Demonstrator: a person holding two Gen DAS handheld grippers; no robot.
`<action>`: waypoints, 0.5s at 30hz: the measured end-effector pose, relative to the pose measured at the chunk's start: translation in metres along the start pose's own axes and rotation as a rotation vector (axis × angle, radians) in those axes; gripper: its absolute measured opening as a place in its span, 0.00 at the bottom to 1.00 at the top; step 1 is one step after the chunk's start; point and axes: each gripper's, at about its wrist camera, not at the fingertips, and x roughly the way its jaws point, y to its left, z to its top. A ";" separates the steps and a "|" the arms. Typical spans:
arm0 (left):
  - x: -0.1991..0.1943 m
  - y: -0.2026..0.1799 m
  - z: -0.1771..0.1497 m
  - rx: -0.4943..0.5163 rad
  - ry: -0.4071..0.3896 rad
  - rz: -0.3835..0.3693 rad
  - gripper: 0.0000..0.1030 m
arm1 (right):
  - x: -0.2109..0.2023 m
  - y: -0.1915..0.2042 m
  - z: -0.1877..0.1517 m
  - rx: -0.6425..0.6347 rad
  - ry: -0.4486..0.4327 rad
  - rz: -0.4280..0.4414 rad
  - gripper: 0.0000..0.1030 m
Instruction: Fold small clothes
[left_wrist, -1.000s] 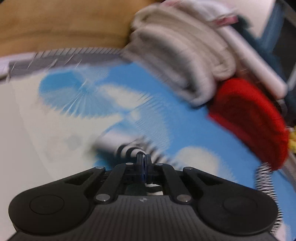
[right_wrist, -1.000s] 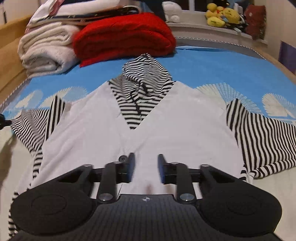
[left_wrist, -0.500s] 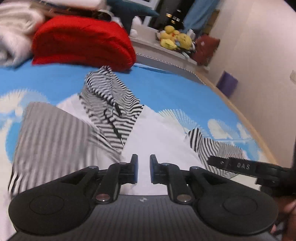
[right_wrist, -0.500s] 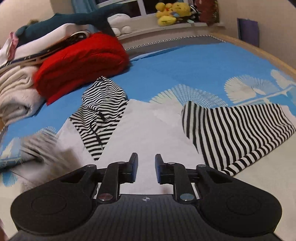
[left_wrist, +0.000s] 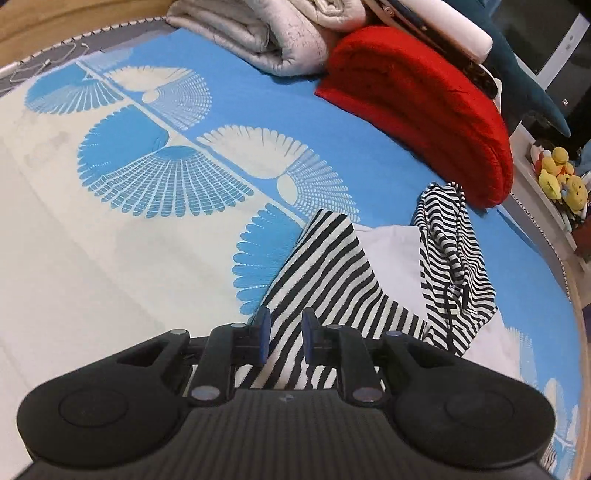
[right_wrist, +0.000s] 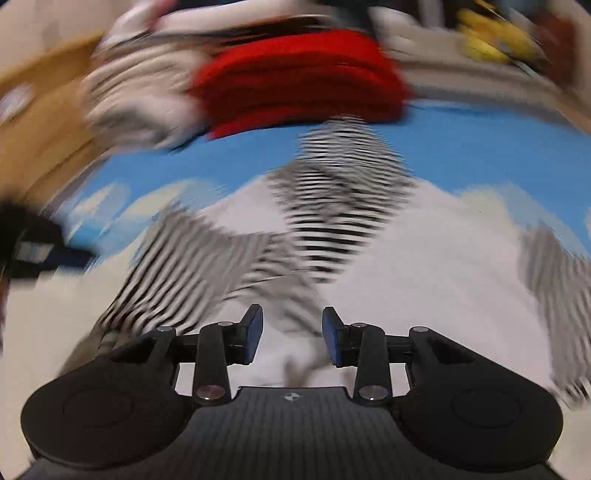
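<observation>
Blue patterned bedspread (left_wrist: 332, 122), striped hoodie (left_wrist: 332, 280) blurred rightward; both tongs opening, empty.

Your items by colour:
- hoodie (left_wrist: 391, 254): white body; sleeve (left_wrist: 325, 280) and hood (left_wrist: 450, 243) in black-and-white stripes.
- bedspread (left_wrist: 258, 110): bright blue and cream, with a fan-shaped leaf print.
- folded blanket (left_wrist: 417, 103): solid red.
- folded quilt (left_wrist: 280, 33): pale grey.
- plush toys (left_wrist: 561, 177): yellow.
- your grippers: black, with blue pads (left_wrist: 263, 334).
</observation>
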 end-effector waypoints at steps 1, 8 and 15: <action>-0.003 0.002 -0.001 -0.001 -0.005 -0.006 0.22 | 0.008 0.017 -0.004 -0.063 0.002 0.022 0.39; -0.002 -0.001 -0.002 0.008 0.006 -0.020 0.23 | 0.065 0.083 -0.034 -0.402 0.071 -0.101 0.26; 0.009 -0.010 -0.001 0.126 0.007 -0.025 0.23 | 0.007 0.001 0.019 0.004 -0.158 -0.004 0.02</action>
